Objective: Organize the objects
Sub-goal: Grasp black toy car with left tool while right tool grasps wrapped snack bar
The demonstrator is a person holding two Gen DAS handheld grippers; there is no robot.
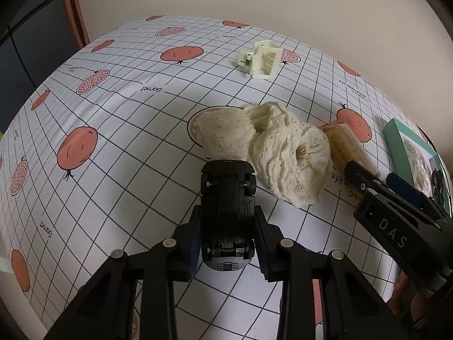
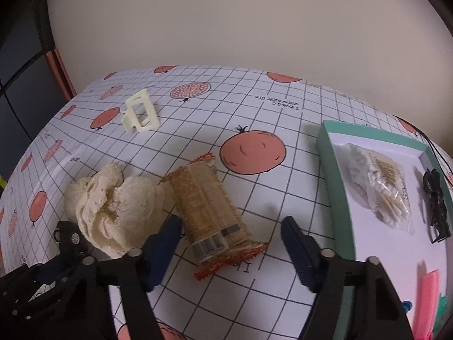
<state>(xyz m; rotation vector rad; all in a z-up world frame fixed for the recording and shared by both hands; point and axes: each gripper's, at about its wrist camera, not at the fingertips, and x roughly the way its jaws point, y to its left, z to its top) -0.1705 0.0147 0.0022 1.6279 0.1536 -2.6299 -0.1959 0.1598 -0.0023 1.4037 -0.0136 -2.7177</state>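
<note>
- Left tool (image 1: 226, 243): clamped on black plastic toy car (image 1: 226, 206); carry step.
- Right tool (image 2: 230, 243): spread, astride tan foil snack packet (image 2: 209, 212).
- Next: likely teal cardboard tray (image 2: 337, 184) rightward.

Both wrist views look forward, low over the table (image 1: 113, 130); both show cream cloth (image 1: 283, 153) and hair clip (image 2: 140, 112).

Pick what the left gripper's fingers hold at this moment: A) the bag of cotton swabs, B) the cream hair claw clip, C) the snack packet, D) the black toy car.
D: in the left wrist view the left gripper has its fingers pressed against both sides of the black toy car, while the hair claw clip lies far off on the table and the snack packet lies between the open fingers of the right gripper.
</note>
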